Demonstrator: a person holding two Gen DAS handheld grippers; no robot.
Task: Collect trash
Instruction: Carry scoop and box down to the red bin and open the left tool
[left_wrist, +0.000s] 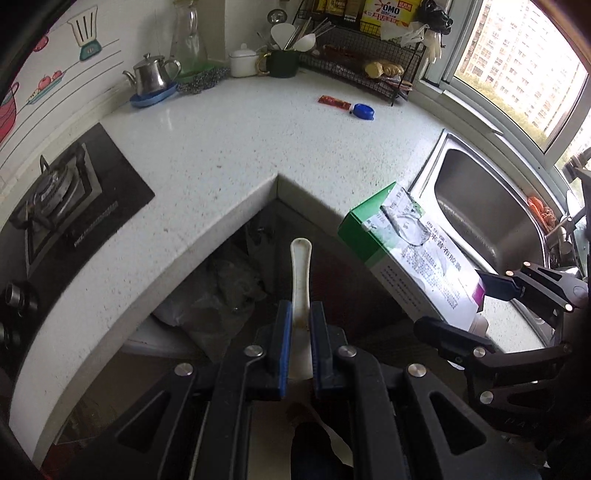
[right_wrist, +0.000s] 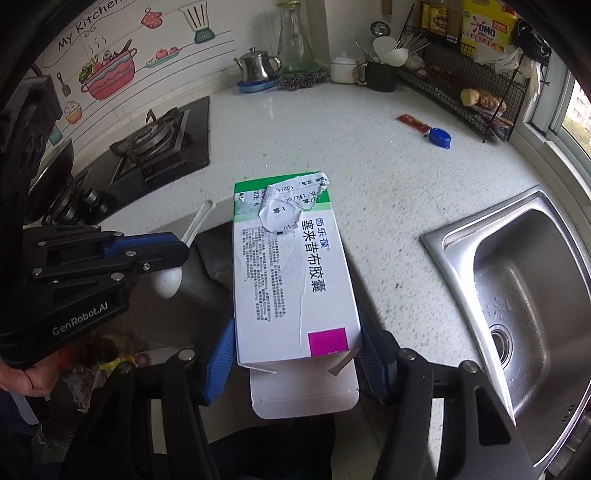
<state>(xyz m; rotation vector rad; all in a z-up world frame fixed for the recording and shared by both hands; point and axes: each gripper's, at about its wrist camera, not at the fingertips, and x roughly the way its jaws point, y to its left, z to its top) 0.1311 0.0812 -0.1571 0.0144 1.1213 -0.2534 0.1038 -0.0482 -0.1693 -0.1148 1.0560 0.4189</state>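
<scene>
My left gripper (left_wrist: 300, 314) is shut on a white plastic spoon (left_wrist: 301, 273), held over the gap below the counter's inner corner, above a lined trash bin (left_wrist: 221, 295). It also shows in the right wrist view (right_wrist: 173, 243) with the spoon (right_wrist: 199, 221). My right gripper (right_wrist: 295, 354) is shut on a white and green medicine box (right_wrist: 291, 273), held near the counter edge beside the sink; the box also shows in the left wrist view (left_wrist: 410, 251). A red sachet (left_wrist: 334, 102) and a blue bottle cap (left_wrist: 364, 111) lie on the counter far back.
A gas stove (left_wrist: 62, 199) is at the left. A steel sink (left_wrist: 480, 210) is at the right. A teapot (left_wrist: 151, 75), glass jug (left_wrist: 188, 40), utensil cup (left_wrist: 282, 62) and wire rack (left_wrist: 365, 48) line the back wall.
</scene>
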